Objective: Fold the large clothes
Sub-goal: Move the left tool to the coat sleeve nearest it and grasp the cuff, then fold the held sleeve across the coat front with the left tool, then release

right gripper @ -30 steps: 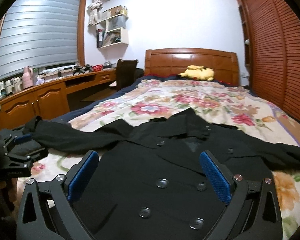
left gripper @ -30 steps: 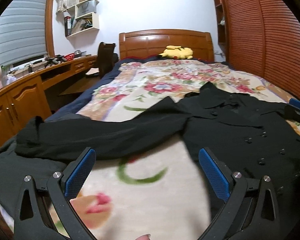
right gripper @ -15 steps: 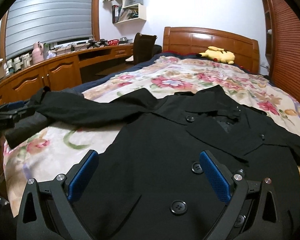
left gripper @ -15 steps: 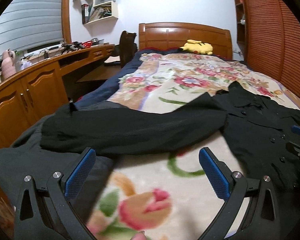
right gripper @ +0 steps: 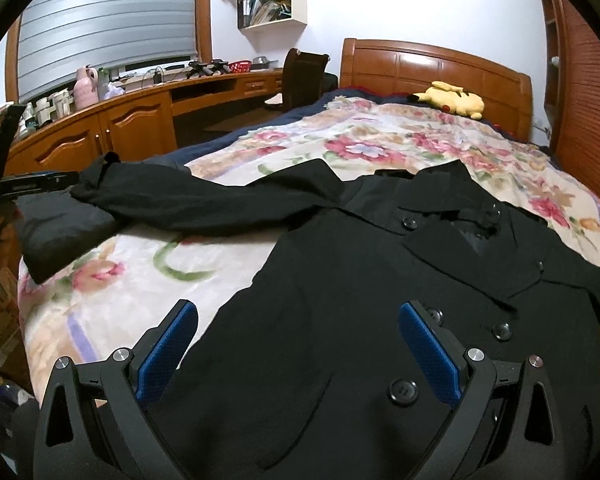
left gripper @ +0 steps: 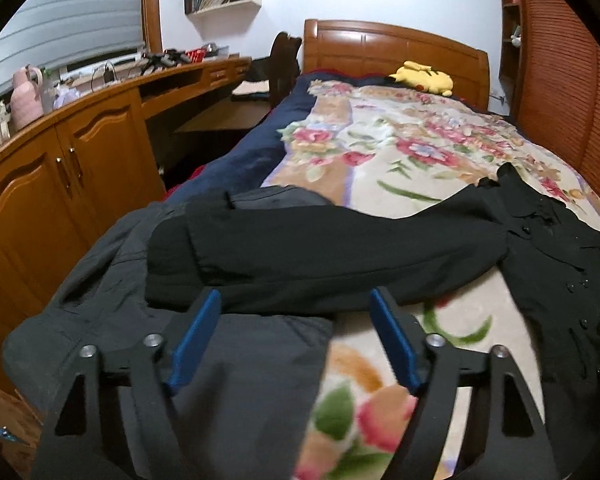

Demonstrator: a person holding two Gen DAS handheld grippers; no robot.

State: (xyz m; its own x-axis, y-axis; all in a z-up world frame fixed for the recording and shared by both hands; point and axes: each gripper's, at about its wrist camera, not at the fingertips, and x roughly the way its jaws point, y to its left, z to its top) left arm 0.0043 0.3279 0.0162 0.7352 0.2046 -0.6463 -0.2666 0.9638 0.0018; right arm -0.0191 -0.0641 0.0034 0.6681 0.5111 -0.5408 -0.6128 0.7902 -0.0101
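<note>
Both grippers, left (left gripper: 296, 336) and right (right gripper: 298, 344), hung open and empty over the black coat (right gripper: 380, 300); its limp, heavy sleeve (left gripper: 320, 256) just ahead probably wanted gripping near the cuff.

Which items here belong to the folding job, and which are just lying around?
Job:
black coat
its outstretched sleeve
left gripper
right gripper

Lying about:
grey garment
yellow plush toy
pink jug
chair
</note>
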